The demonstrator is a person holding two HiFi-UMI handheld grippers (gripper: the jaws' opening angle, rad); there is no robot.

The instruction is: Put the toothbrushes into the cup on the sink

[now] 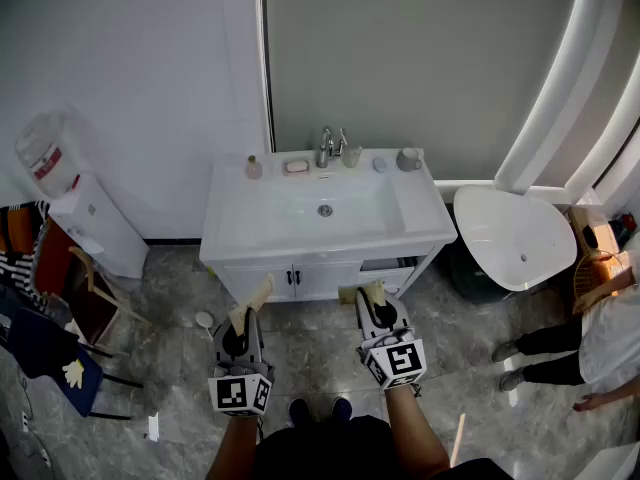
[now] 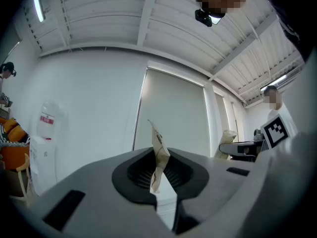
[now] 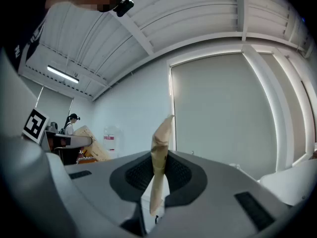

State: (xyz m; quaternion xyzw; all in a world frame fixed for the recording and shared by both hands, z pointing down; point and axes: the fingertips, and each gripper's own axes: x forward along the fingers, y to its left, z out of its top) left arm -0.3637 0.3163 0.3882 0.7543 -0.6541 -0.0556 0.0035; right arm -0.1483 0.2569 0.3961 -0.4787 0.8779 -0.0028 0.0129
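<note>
The white sink [image 1: 250,230] on its vanity stands ahead of me against the wall. On its back ledge are a grey cup [image 1: 408,158], a second pale cup [image 1: 352,156] beside the faucet [image 1: 327,146], a soap dish [image 1: 296,166] and a small bottle [image 1: 253,167]. I cannot make out any toothbrushes at this size. My left gripper [image 1: 262,293] and right gripper [image 1: 372,293] hover over the floor in front of the vanity doors. Both point at the sink. In the gripper views the beige-taped tips of the left gripper [image 2: 158,152] and the right gripper [image 3: 161,157] press together with nothing between them.
A white tub-like basin [image 1: 515,233] sits right of the vanity. A person [image 1: 600,338] stands at the far right. A water dispenser [image 1: 60,168] and chairs [image 1: 60,308] crowd the left side. The floor is grey marble tile.
</note>
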